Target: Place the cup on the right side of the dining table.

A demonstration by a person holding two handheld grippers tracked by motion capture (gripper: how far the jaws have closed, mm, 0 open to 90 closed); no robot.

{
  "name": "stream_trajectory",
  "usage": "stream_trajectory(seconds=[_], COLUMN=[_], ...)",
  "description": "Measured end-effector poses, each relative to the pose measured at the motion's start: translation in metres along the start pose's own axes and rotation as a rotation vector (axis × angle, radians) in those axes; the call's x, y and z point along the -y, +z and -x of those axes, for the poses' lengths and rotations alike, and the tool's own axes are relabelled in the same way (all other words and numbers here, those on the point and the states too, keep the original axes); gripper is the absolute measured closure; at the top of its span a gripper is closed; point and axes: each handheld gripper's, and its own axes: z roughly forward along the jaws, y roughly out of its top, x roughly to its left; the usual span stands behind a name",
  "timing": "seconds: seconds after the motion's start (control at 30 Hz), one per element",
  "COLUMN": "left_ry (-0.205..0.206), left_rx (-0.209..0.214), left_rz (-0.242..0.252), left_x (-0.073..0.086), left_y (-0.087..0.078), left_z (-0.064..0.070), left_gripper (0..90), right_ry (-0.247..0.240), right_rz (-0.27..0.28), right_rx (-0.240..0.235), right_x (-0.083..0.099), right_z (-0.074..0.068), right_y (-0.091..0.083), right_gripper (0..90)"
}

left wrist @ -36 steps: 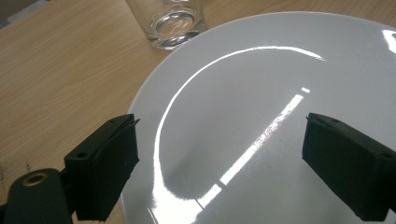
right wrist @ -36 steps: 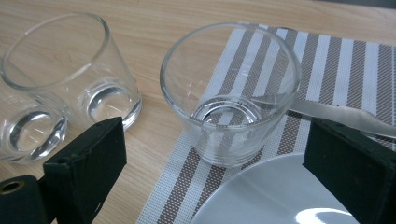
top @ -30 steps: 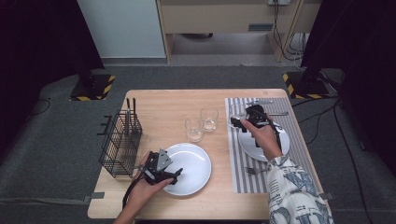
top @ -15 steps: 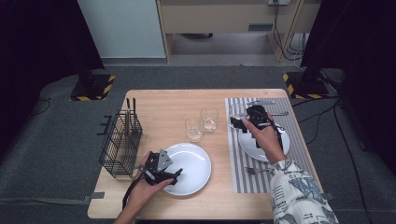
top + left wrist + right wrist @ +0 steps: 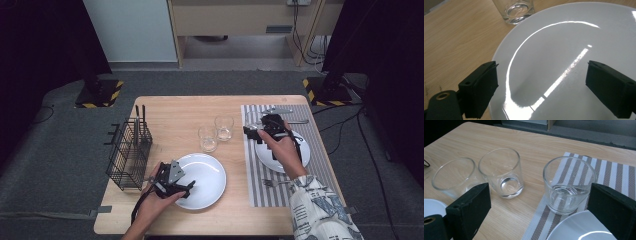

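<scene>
The left gripper (image 5: 541, 87) has its fingers (image 5: 480, 91) spread wide over the near rim of a glossy white plate (image 5: 564, 50); one finger sits at the rim's edge, the other over the bowl, and whether they touch it is hard to tell. Bare wooden surface (image 5: 456, 42) lies beyond the outer finger. The right gripper (image 5: 541, 212) is also open, a clear tumbler (image 5: 569, 183) standing upright between and ahead of its fingers, on the edge of a striped placemat (image 5: 614, 173). Two more glasses (image 5: 501, 171) stand just beside it, near one finger.
</scene>
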Motion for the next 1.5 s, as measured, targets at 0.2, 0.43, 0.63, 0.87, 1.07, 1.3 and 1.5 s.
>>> stream_trajectory(seconds=[0.2, 0.43, 0.63, 0.87, 1.07, 1.3, 1.5], left_ry=[0.003, -0.003, -0.001, -0.001, 0.003, -0.005, -0.005], left_rx=[0.0, -0.001, 0.0, -0.001, 0.003, 0.004, 0.007], left_rz=[0.001, 0.005, 0.005, 0.006, 0.007, 0.016, 0.018], left_x=[0.0, 0.0, 0.0, 0.0, 0.0, 0.001, 0.002], left_y=[0.0, -0.001, -0.001, -0.002, -0.002, -0.004, -0.004], left_z=[0.001, 0.001, 0.001, -0.001, -0.001, -0.004, -0.006], left_gripper=[10.0, 10.0, 10.0, 9.8, 9.6, 9.1, 8.2], right_ry=[-0.041, -0.047, -0.075, -0.078, -0.08, -0.119, -0.122], right_rz=[0.009, 0.027, 0.031, 0.049, 0.069, 0.087, 0.074], right_rx=[0.007, -0.012, -0.01, -0.032, -0.061, -0.081, -0.081], right_x=[0.0, 0.001, 0.003, 0.008, 0.015, 0.025, 0.036], right_z=[-0.009, -0.017, -0.023, -0.033, -0.046, -0.063, -0.073], right_y=[-0.004, -0.01, -0.015, -0.021, -0.027, -0.04, -0.047], right_gripper=[4.9, 4.9, 4.9, 4.9, 4.9, 4.8, 4.9])
